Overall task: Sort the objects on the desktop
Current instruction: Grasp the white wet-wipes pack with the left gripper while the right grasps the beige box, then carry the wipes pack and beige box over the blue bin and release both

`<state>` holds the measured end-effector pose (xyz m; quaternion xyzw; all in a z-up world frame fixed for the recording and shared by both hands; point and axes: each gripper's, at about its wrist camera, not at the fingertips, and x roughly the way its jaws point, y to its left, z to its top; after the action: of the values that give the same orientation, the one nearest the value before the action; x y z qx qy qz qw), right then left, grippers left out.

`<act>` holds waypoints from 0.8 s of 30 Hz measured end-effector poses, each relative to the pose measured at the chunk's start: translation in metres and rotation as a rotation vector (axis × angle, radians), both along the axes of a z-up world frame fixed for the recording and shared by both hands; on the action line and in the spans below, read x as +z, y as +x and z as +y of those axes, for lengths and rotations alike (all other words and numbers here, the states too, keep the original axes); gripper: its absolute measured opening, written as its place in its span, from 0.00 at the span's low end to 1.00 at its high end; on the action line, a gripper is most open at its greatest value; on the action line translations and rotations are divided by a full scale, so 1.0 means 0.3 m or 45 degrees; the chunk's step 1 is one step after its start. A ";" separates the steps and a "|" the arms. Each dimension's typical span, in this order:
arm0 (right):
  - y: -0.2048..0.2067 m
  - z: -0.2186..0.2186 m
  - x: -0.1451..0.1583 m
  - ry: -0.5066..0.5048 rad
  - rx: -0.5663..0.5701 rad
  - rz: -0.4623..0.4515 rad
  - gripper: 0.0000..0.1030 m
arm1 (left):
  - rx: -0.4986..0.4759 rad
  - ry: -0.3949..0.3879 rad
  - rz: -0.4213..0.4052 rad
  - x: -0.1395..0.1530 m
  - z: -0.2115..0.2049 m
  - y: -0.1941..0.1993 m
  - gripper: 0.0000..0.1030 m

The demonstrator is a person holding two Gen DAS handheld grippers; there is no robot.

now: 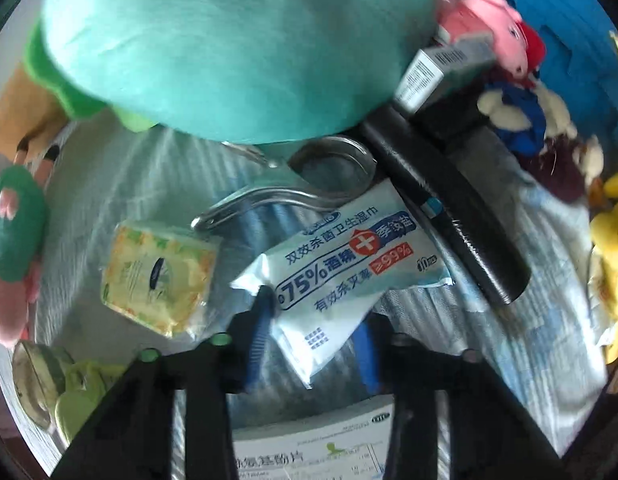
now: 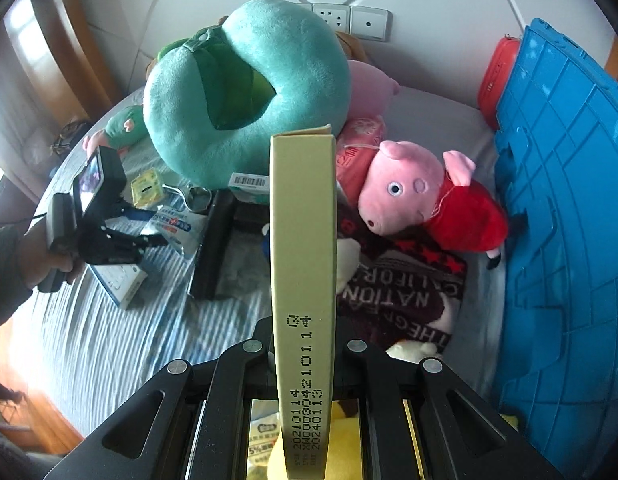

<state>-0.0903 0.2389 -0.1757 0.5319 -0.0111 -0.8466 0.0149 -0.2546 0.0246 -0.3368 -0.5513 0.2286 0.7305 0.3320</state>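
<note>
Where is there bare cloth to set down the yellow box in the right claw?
Barest is the striped cloth at the near left, bordered by the medicine box and long black case. A thin strip lies between Peppa Pig and the blue crate. Around the teal neck pillow and wipes packet it is crowded.

Wipes pack (image 1: 351, 258) right of tissue packet (image 1: 157, 276); neck pillow (image 1: 229, 44) behind both.

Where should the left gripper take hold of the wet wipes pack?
Grip the wet wipes pack at its near lower corner, coming straight forward with the left gripper. It lies flat and thin; that corner already sits between the open blue fingers, while metal scissors overlap the far edge.
</note>
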 end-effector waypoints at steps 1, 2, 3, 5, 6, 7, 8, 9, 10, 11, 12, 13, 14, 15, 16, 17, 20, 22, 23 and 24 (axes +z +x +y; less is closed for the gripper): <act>-0.001 -0.004 0.003 -0.003 0.005 0.003 0.10 | 0.010 0.004 -0.002 0.008 -0.010 0.005 0.32; -0.002 -0.008 0.008 -0.005 0.010 0.006 0.10 | 0.019 0.008 -0.003 0.016 -0.020 0.011 0.31; -0.005 -0.014 0.015 -0.008 0.017 0.012 0.10 | 0.037 0.017 0.001 0.028 -0.033 0.017 0.31; -0.007 -0.023 0.031 -0.009 0.030 0.026 0.10 | 0.082 0.042 0.004 0.055 -0.065 0.030 0.30; -0.008 -0.027 0.040 -0.011 0.036 0.032 0.10 | 0.109 0.059 0.000 0.071 -0.083 0.037 0.30; -0.010 -0.031 0.049 -0.013 0.042 0.039 0.10 | 0.132 0.074 0.006 0.092 -0.102 0.048 0.29; -0.009 -0.033 0.061 -0.016 0.046 0.050 0.10 | 0.148 0.090 0.016 0.124 -0.115 0.062 0.29; -0.007 -0.034 0.075 -0.019 0.048 0.061 0.10 | 0.162 0.107 0.026 0.157 -0.127 0.077 0.29; -0.003 -0.034 0.092 -0.023 0.050 0.076 0.10 | 0.177 0.124 0.036 0.190 -0.139 0.091 0.29; 0.005 -0.031 0.114 -0.026 0.051 0.093 0.10 | 0.178 0.138 0.063 0.242 -0.144 0.113 0.29; 0.013 -0.026 0.137 -0.029 0.052 0.110 0.10 | 0.174 0.154 0.085 0.283 -0.143 0.134 0.29; 0.024 -0.019 0.163 -0.032 0.051 0.127 0.10 | 0.170 0.172 0.104 0.320 -0.132 0.149 0.29; 0.040 -0.007 0.195 -0.034 0.048 0.150 0.10 | 0.170 0.185 0.117 0.345 -0.105 0.159 0.29; 0.056 0.007 0.222 -0.032 0.046 0.168 0.10 | 0.170 0.197 0.130 0.369 -0.075 0.168 0.29; 0.071 0.020 0.247 -0.029 0.044 0.183 0.10 | 0.171 0.212 0.147 0.403 -0.053 0.179 0.29; 0.087 0.034 0.271 -0.026 0.042 0.198 0.10 | 0.172 0.227 0.164 0.439 -0.033 0.191 0.29; 0.153 0.102 0.357 -0.013 0.013 0.245 0.10 | 0.163 0.271 0.211 0.553 0.067 0.242 0.29; 0.206 0.157 0.422 -0.003 -0.009 0.282 0.10 | 0.147 0.302 0.242 0.635 0.148 0.276 0.29; 0.230 0.182 0.451 0.005 -0.018 0.298 0.10 | 0.133 0.317 0.258 0.681 0.198 0.294 0.29; 0.260 0.218 0.484 0.014 -0.035 0.317 0.10 | 0.113 0.333 0.273 0.724 0.245 0.310 0.29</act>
<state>-0.0122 0.3043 -0.0305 0.4226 -0.0116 -0.9062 0.0017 -0.1617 0.0981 -0.1197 -0.4320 0.1413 0.8225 0.3420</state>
